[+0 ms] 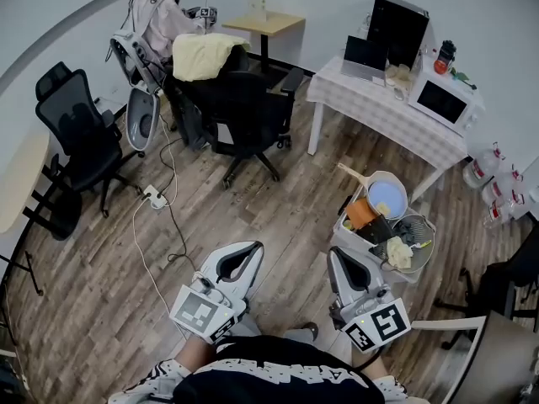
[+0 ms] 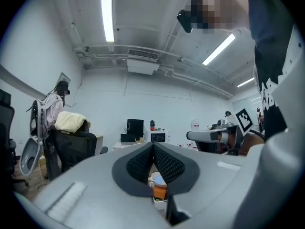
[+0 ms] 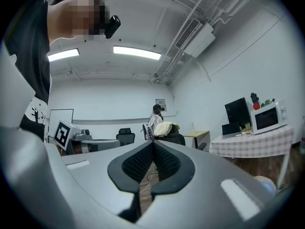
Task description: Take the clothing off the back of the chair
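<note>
A pale yellow garment (image 1: 205, 55) lies draped over the back of a black office chair (image 1: 244, 112) at the far side of the room. In the left gripper view the garment (image 2: 70, 121) tops the chair (image 2: 72, 148) at the left. It also appears as the garment (image 3: 163, 128) at the centre of the right gripper view. My left gripper (image 1: 251, 251) and right gripper (image 1: 336, 257) are held side by side low in the head view, far from the chair. Both point level, jaws shut with nothing between them.
A second black chair (image 1: 77, 133) stands at the left. A person (image 1: 156, 19) stands behind the target chair near a wooden desk (image 1: 264, 23). A cloth-covered table (image 1: 383, 108) holds a microwave (image 1: 442, 99). A crate of kitchenware (image 1: 383, 221) and floor cables (image 1: 160, 200) lie between.
</note>
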The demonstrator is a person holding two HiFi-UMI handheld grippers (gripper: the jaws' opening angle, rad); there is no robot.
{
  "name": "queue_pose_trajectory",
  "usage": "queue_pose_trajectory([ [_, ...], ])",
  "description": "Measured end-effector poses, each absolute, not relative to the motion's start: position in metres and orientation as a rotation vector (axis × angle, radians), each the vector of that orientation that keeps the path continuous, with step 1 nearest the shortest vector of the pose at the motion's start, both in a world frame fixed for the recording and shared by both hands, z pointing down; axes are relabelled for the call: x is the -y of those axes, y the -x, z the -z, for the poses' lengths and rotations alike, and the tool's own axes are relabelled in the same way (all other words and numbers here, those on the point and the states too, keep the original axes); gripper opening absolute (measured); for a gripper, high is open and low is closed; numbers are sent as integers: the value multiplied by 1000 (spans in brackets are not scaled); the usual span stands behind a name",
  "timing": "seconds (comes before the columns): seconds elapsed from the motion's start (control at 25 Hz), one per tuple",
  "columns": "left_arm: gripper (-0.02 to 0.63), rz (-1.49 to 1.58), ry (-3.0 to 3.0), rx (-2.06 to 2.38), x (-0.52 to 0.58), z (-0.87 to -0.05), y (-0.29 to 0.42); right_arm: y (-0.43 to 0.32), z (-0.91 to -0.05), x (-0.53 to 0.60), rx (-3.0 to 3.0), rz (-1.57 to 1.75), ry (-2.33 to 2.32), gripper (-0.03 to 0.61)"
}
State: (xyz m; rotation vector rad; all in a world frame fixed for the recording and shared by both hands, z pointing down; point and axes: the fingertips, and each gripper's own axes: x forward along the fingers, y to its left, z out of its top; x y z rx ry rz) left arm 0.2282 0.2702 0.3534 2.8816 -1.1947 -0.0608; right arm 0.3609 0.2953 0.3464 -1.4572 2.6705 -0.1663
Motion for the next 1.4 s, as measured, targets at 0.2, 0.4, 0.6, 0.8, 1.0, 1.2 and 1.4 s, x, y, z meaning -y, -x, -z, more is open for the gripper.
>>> queue_pose_trajectory([
  [0.2,0,79,-2890,1172,-257,-354,-208,-340,-345,-286,-2663,154,1497,15],
  [0.4,0,90,-2894,1183,-243,-354,-174,-306,-344,-272,-2667,138,1489,15],
  [0.6,0,81,-2898,1198,-228,-357,-135,-264,-345,-252,-2684,125,1462,15],
  [0.8,0,82,-2893,1215,-214,-361,-91,-217,-348,-233,-2711,120,1424,15],
  [1.0,0,83,-2892,1214,-203,-364,-55,-178,-346,-215,-2732,110,1406,15],
  [1.2,0,98,-2873,1203,-192,-366,-25,-149,-342,-205,-2740,83,1409,15],
  [1.4,0,107,-2864,1188,-186,-369,-5,-129,-344,-198,-2746,93,1421,15],
])
